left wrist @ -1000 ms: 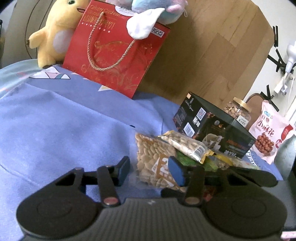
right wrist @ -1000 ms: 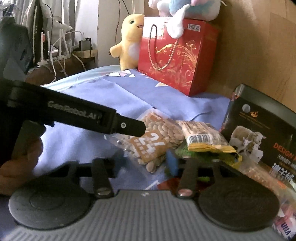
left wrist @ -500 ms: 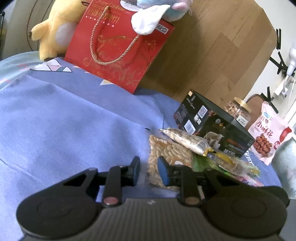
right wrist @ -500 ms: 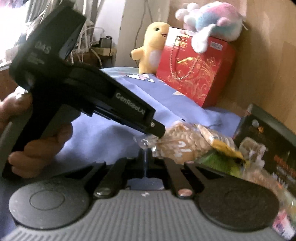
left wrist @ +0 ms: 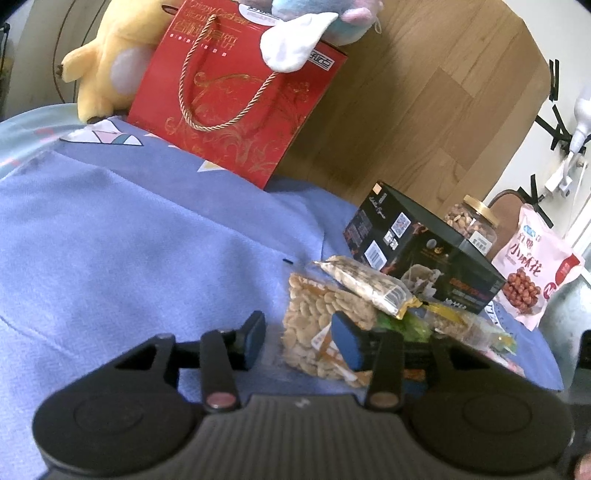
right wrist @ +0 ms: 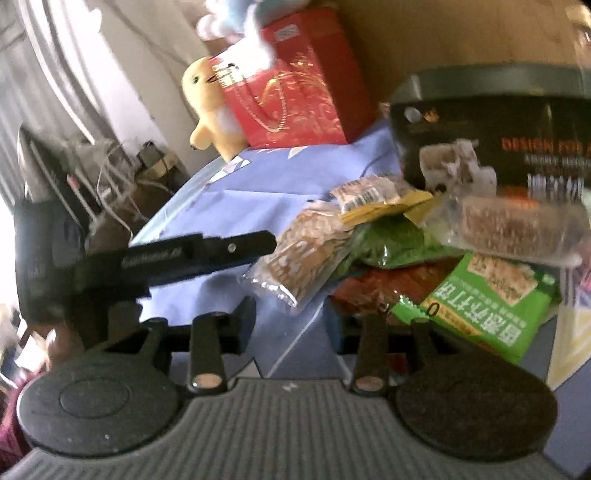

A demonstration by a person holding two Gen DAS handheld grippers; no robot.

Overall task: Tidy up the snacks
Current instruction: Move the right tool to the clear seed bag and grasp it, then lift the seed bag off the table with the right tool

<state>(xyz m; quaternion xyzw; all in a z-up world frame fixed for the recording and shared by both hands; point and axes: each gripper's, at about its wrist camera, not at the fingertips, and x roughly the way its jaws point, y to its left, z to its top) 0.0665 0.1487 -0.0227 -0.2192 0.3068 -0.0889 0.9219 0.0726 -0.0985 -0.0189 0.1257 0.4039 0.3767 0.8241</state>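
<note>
The clear bag of pale nuts [left wrist: 325,325] lies flat on the blue sheet [left wrist: 129,251] at the left edge of the snack pile, w/ an orange label on its near end. My left gripper [left wrist: 298,341] sits low over the sheet, pointing fwd into the pile; its fingers [left wrist: 253,338] are spread wide, the bag's near left corner lying between them, the right pad just over the bag. Can't tell if either pad touches the plastic. Nothing is gripped.

A long seed packet [left wrist: 365,282] w/ a barcode rests across the bag's far end. Behind it are a green pack [left wrist: 406,328] and a dark box [left wrist: 424,254] standing on the sheet. A jar of nuts [left wrist: 471,225] w/ a gold lid and a pink peanut bag [left wrist: 535,266] stand behind the box on the right.

From the right wrist view, blurred, my right gripper [right wrist: 291,325] is rolled a bit, so the scene tilts. Its fingers [right wrist: 243,323] are also apart, holding nothing, w/ the clear tail of the nut bag [right wrist: 303,258] just ahead of the gap. A green biscuit pack [right wrist: 484,302] lies near the right finger, a red wrapper [right wrist: 369,291] beside it, and a clear pack of brown bits [right wrist: 513,229] on top of the pile. The left gripper's body [right wrist: 166,258] reaches in from the left toward the nut bag.

Far back are a red gift bag [left wrist: 236,92], a yellow plush [left wrist: 114,55] beside it, and a pastel plush [left wrist: 306,29] on top, against a wood panel [left wrist: 424,103].
</note>
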